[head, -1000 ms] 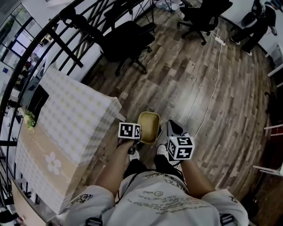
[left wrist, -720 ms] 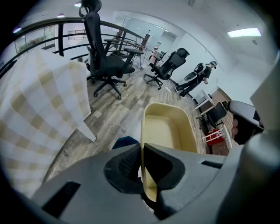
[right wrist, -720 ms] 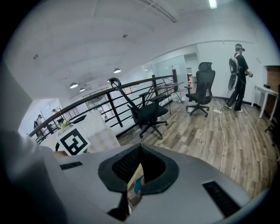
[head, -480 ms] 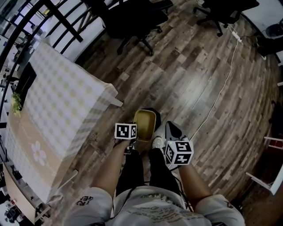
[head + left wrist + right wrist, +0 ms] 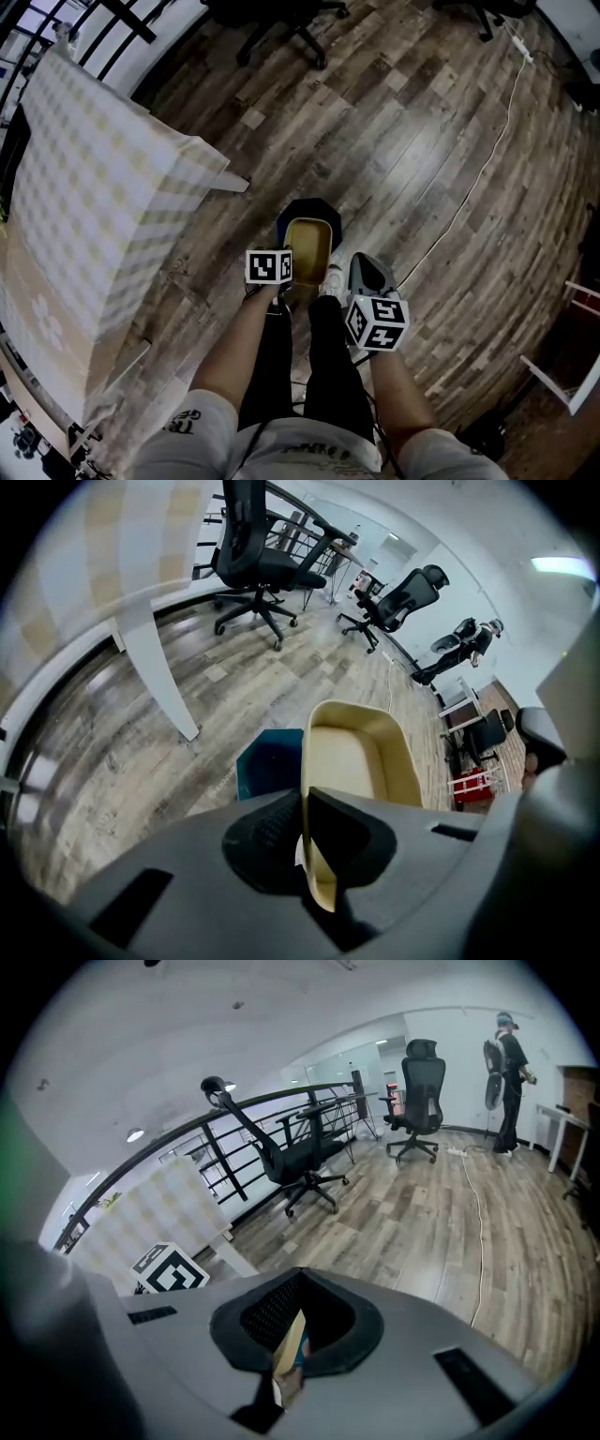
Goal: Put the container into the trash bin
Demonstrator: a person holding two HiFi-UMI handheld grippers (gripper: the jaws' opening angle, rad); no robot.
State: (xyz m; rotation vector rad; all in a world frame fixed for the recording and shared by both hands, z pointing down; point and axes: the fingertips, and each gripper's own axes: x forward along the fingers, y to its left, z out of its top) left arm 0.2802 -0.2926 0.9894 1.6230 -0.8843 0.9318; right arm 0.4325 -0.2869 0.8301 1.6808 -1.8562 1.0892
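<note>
We had the container [image 5: 311,246] in the air directly over the trash bin [image 5: 265,766], which stood on the wooden floor just in front of our feet, well apart from the counter [image 5: 94,187] with its checked cloth. The left claw [image 5: 306,836] was clenched on the container's near rim, with the thin tan wall pinched between its pads and the open tray stretching away from it. The right claw [image 5: 291,1349] was clenched too, on a thin tan edge that we took to be the same container's rim on the other side.

We judged the step in hand to be the delivery itself: the container was carried and lined up above the bin, but not yet inside it. The next move called for bringing it down to the dark opening and loosening both claws together. From above the container covered most of the bin's mouth, so we thought it might need tipping end-first to avoid catching on the rim.

We could read no brand or label on either the container or the bin. The marker cubes [image 5: 270,266] bore only black-and-white square patterns, and the print on our shirt was too small to read.
</note>
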